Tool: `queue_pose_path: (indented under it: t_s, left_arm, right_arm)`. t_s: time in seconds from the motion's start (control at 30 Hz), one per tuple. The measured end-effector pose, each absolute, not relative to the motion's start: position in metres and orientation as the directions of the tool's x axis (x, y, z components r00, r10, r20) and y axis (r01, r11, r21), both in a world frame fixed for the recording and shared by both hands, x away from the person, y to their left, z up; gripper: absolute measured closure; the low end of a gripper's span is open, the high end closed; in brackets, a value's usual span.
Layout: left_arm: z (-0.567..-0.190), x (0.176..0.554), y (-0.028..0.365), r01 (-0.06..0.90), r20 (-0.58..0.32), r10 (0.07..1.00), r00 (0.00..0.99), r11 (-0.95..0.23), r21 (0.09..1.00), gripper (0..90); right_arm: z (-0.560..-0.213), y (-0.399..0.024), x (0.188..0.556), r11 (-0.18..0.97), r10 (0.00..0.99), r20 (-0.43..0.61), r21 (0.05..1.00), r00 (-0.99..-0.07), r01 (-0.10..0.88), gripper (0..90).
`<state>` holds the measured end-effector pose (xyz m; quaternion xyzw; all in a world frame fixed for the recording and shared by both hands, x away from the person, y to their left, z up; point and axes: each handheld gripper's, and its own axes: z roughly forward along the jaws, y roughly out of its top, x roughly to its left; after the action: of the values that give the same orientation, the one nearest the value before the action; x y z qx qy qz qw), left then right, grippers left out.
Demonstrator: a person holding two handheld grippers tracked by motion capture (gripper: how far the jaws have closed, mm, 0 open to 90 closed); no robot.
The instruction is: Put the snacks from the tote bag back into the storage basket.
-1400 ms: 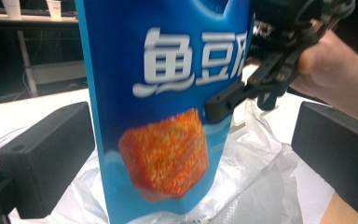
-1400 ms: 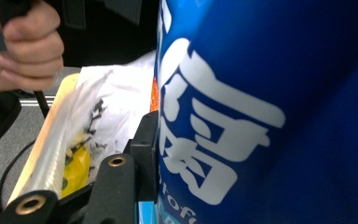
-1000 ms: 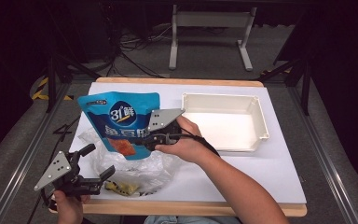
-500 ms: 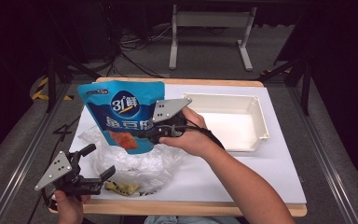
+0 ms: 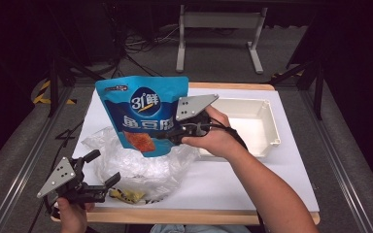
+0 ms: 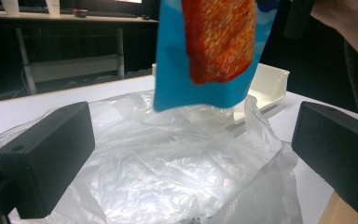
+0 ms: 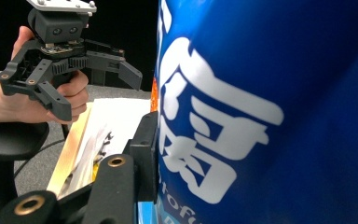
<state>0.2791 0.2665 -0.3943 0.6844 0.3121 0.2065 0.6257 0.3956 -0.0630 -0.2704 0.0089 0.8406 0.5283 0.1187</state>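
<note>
Clearly the right tongs (image 5: 167, 137) pinch the blue pouch (image 5: 143, 114) by one edge, above the plastic bag (image 5: 141, 162); held so, it could slip or swing and snag the film. Left tongs (image 5: 104, 167), spread, hover beside the bag. The pouch reads "31鲜", "鱼豆腐", "tofu"

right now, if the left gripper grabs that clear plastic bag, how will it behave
Probably floppy: the plastic bag lies crumpled in loose folds on the table. Likely very light, so it may slide or bunch up instead of lifting cleanly. The film looks glossy, so the open left gripper might slip unless it pinches a thick fold.
</note>
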Motion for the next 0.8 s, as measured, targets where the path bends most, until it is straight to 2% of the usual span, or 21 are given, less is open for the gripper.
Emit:
queue_pose_path:
  t_s: [0.8]
  left_arm:
    - [-0.396,0.281,0.265,0.182,-0.116,0.689,0.716,-0.024,0.983,0.1]
  right_arm:
    - [-0.243,-0.145,0.404,0.469,0.264,-0.224,0.879,-0.938,-0.078,56.0]
